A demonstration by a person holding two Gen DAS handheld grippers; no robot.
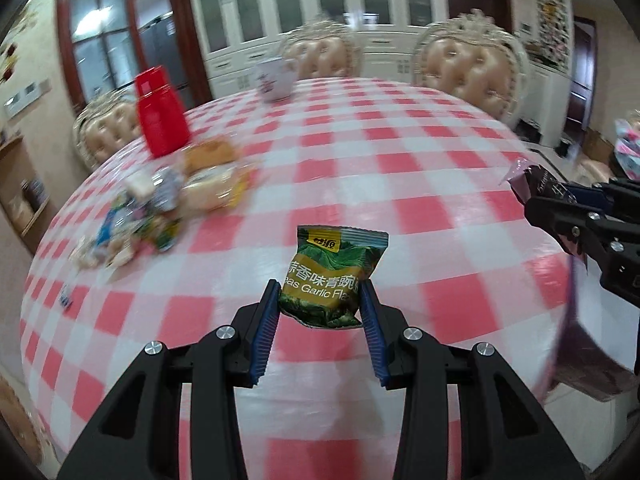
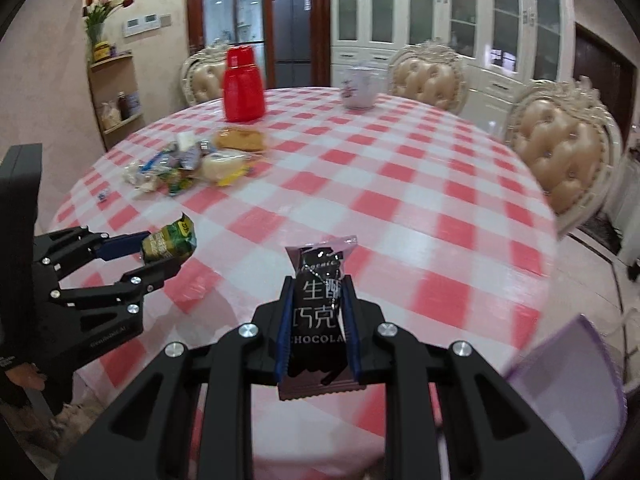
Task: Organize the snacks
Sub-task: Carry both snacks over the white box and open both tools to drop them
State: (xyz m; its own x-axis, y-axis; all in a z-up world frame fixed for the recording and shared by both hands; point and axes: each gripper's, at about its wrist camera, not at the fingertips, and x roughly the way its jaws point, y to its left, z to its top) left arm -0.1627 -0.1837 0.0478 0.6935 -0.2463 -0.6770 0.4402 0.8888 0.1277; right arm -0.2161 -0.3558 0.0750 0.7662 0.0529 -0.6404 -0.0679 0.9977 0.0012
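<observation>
1. The left tool [image 1: 320, 292] is seen pinching a green pea snack packet [image 1: 334, 276] between its blue pads; the packet is held upright, clear of the tabletop [image 1: 400, 168].
2. In the right wrist view the same left tool [image 2: 168, 254] is shown at the left edge, and the green pea snack packet [image 2: 170, 242] is gripped at its tip above the checked cloth.
3. The right tool [image 2: 318, 304] is seen pressed close on a dark chocolate packet [image 2: 318, 300], which stands upright between the pads with its crimped lower edge hanging below them.
4. In the left wrist view the right tool [image 1: 560, 208] is seen at the right edge, with the purplish end of the chocolate packet [image 1: 528, 178] sticking out of it.
5. A heap of mixed snacks [image 2: 192, 162] is shown lying on the far left part of the tabletop [image 2: 400, 200], well apart from both held packets.
6. A red jug [image 2: 243, 86] is placed just behind the heap, and a white flowered cup [image 2: 359, 90] stands near the far edge.
7. A pale purple container [image 2: 568, 392] is partly seen at the lower right of the right wrist view, beside the tabletop; what it holds cannot be told.
8. Padded chairs [image 2: 560, 152] are set around the tabletop.
</observation>
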